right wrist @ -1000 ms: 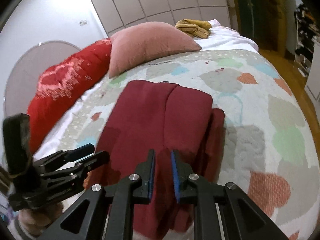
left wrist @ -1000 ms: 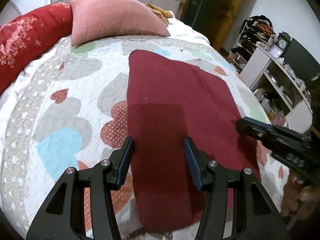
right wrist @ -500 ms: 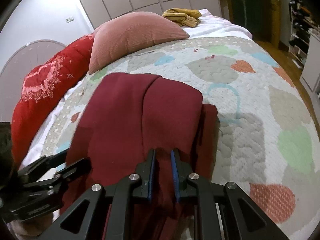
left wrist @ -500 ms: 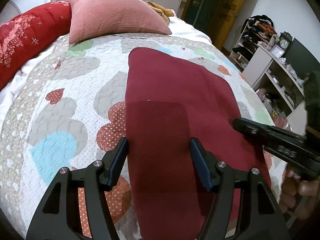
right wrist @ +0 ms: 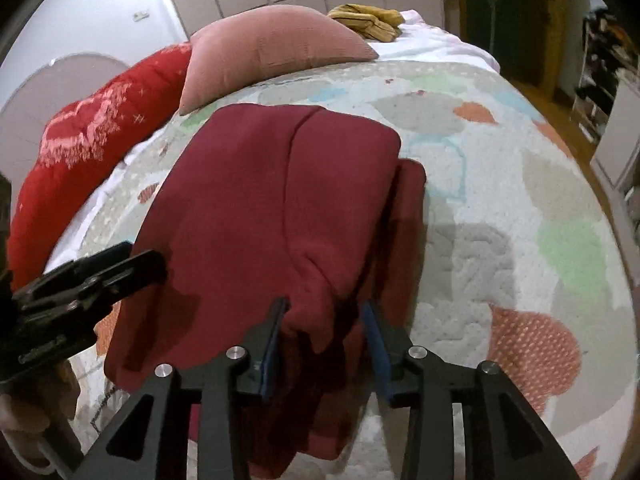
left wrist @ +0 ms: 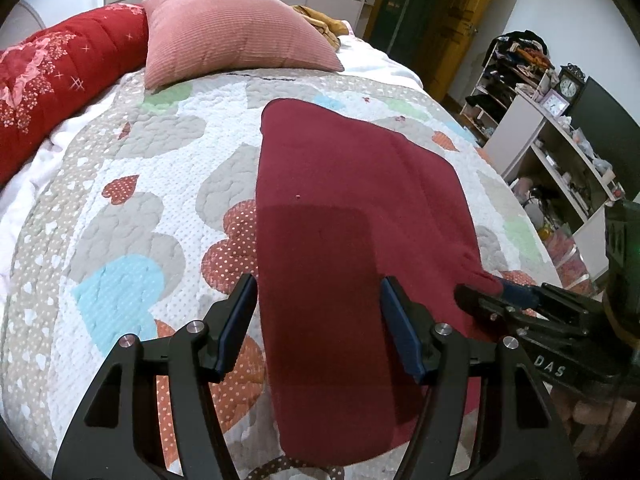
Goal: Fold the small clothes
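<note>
Right gripper [right wrist: 324, 320] has just been spreading its jaws, with a bunched fold of the dark red garment [right wrist: 280, 200] between them, the pads no longer pressing on it. Left gripper [left wrist: 318, 308] stands spread wide over the near end of the same garment, gripping nothing. From both grippers the garment stretches ahead, flat on the heart-patterned quilt [left wrist: 132, 216], toward the pink pillow [left wrist: 232, 36].

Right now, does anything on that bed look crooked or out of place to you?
Yes: the dark red garment isn't folded square. In the right wrist view one layer sticks out past the folded edge on its right side, and the near edge is bunched between the right gripper fingers. A mustard cloth also lies crumpled behind the pink pillow.
</note>
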Available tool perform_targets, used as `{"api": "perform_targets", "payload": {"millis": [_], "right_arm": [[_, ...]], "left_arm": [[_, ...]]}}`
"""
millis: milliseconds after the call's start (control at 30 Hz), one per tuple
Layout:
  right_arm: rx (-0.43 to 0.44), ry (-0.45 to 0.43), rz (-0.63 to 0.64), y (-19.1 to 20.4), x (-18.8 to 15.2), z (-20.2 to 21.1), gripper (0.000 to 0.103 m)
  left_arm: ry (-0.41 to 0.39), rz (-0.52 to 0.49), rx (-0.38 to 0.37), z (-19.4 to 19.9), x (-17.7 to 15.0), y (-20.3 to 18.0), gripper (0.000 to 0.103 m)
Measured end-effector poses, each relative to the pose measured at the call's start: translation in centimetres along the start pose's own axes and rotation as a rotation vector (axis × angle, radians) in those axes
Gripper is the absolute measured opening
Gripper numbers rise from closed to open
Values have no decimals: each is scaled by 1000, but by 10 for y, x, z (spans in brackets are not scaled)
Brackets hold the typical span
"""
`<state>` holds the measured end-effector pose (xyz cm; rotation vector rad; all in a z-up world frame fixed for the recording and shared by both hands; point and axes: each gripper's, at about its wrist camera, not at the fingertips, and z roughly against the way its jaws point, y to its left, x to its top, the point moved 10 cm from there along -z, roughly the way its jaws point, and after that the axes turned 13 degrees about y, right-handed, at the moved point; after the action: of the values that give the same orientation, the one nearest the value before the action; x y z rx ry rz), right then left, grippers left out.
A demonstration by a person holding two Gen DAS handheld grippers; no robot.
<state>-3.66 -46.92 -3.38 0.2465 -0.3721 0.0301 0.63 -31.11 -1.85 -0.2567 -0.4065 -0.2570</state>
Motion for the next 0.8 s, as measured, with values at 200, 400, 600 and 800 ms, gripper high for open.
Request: {"api": "perform_targets", "payload": {"millis": [200,400,600,800], "right_arm": [[32,-45,-12,1,1,19,39],[61,-85,-28,1,9,30,57],[103,-90,-79,-12,16,22,64],[162,-92,-135,-33,29,7,70]], "left_arm": [[-5,7,-3,2,0,3,64],[0,18,-25,2,0,4,65],[32,40,-140,-5,3,8,70],[83,102,-270,-25,8,19,82]]}}
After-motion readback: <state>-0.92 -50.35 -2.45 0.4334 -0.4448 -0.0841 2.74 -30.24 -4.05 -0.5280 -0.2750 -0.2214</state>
